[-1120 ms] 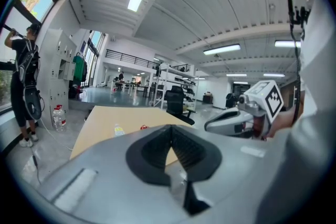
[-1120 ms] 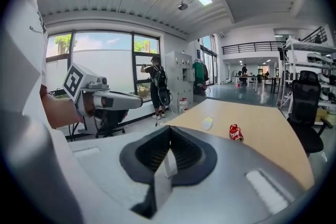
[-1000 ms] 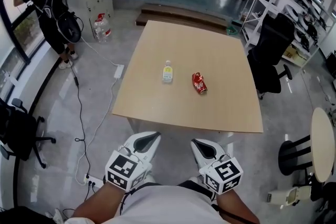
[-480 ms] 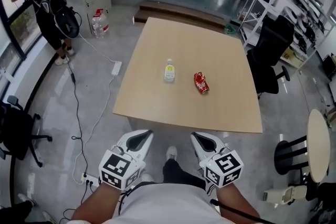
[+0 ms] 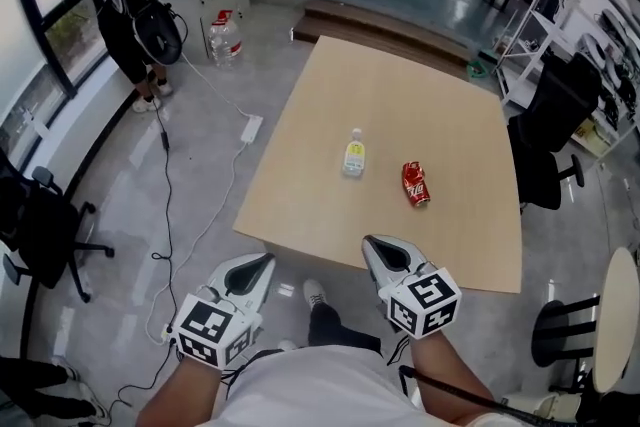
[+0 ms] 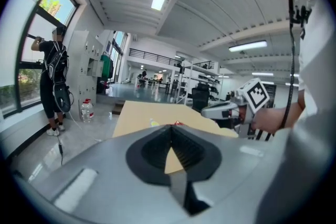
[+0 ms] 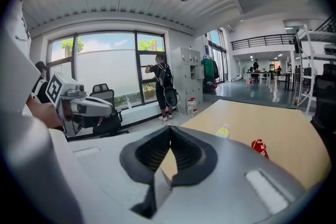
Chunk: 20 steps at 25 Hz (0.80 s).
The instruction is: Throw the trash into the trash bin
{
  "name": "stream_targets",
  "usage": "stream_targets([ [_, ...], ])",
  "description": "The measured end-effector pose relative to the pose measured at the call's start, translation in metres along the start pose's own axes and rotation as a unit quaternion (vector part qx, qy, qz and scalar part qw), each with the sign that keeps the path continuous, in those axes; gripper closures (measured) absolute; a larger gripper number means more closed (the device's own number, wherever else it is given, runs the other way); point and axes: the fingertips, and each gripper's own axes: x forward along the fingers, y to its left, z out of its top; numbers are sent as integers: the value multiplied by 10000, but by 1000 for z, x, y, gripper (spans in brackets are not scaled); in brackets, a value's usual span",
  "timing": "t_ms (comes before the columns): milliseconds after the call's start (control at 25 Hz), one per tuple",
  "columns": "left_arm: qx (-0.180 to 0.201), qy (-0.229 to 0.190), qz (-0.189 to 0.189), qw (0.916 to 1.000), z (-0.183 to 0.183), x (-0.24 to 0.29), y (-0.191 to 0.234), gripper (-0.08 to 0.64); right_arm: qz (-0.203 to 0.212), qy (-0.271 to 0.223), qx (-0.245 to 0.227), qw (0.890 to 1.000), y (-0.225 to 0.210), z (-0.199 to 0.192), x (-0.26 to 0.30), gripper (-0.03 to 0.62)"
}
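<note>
Two items, bottle point(image 5: 353, 155) and can point(image 5: 414, 183), lie on the table point(image 5: 400, 95), neither binned; left gripper point(image 5: 266, 260) and right gripper point(image 5: 373, 244) hang near, closed on nothing.

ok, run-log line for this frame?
phase: pre-grasp | left claw: shut, empty | right claw: shut, empty | bottle, crushed red can: on table, untouched

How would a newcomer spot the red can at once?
Find the big pale wooden table. Two things sit near its middle. The red metal drink can is the right-hand one in the head view, and red all over, unlike the small clear plastic bottle with its yellow label.
</note>
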Motion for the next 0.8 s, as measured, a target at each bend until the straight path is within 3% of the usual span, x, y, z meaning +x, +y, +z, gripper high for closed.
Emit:
stream_targets([
  [280,128,145,313,9993,21,30,37,552,37,97,315,9994,-60,18,58,557],
  [800,444,821,40,9956,24,139,37,552,-39,686,1195,9905,-188,-2,159,522],
])
